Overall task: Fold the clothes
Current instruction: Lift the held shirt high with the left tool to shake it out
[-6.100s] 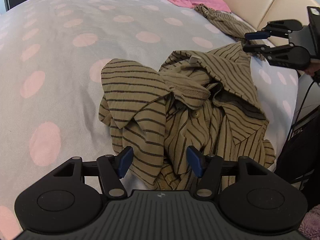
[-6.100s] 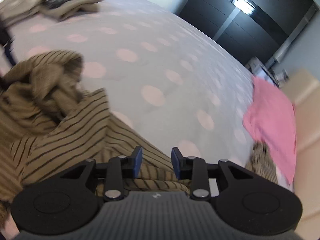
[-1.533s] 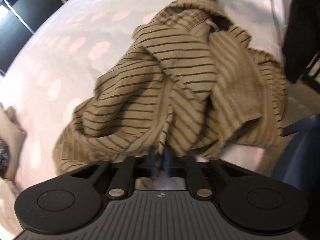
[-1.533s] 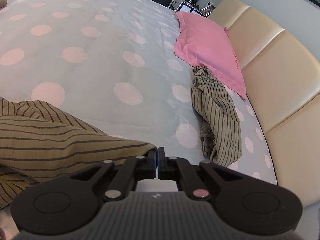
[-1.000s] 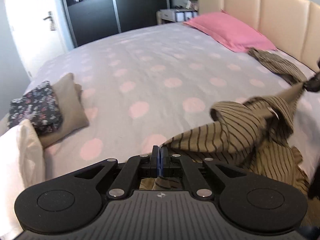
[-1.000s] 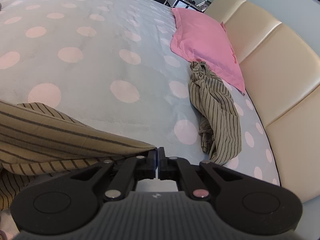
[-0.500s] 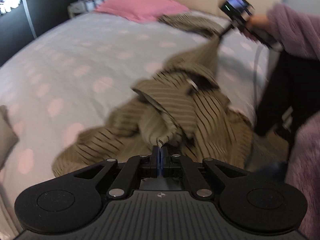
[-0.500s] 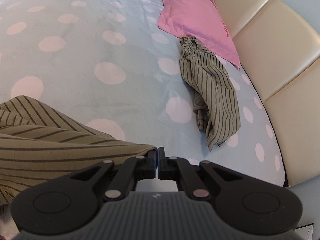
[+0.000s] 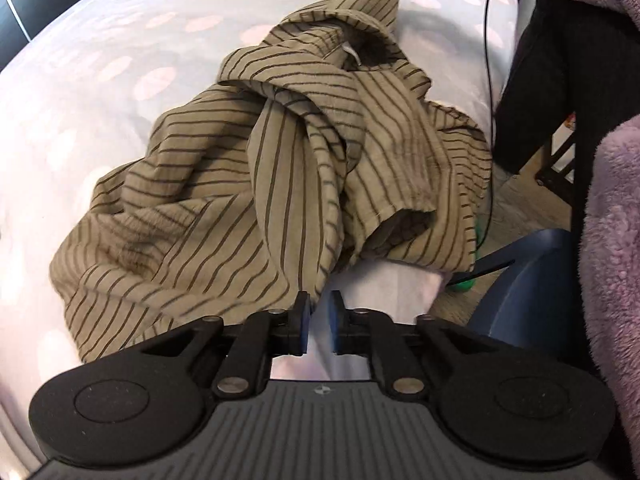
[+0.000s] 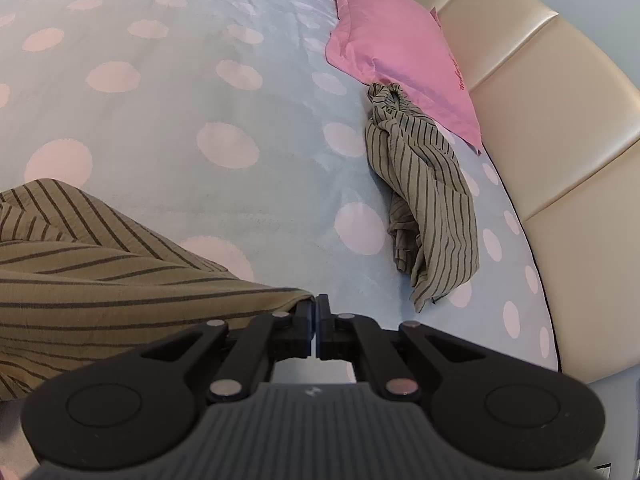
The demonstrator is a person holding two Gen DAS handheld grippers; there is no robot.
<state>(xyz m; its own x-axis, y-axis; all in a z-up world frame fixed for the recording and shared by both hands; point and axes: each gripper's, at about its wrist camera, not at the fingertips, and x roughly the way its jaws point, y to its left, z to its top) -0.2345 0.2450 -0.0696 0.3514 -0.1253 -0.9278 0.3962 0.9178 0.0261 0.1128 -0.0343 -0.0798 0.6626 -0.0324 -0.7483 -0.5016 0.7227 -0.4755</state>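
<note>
A tan shirt with dark stripes lies crumpled near the edge of the bed, which has a pale cover with pink dots. My left gripper points down at the shirt's near hem. Its jaws are opening, and a tip of the cloth hangs at the gap without being pressed. My right gripper is shut on a corner of the same shirt, and this pulls the cloth up into a peak at the far end. A second striped garment lies bunched beside the pink pillow.
A beige padded headboard runs along the bed's far side. Beside the bed are a person's purple fleece sleeve, dark clothing, a blue chair and a black cable.
The left gripper has swung down towards the shirt's near hem and its jaws, shut before, now stand slightly apart. The right gripper keeps its hold on the shirt's corner and has barely moved.
</note>
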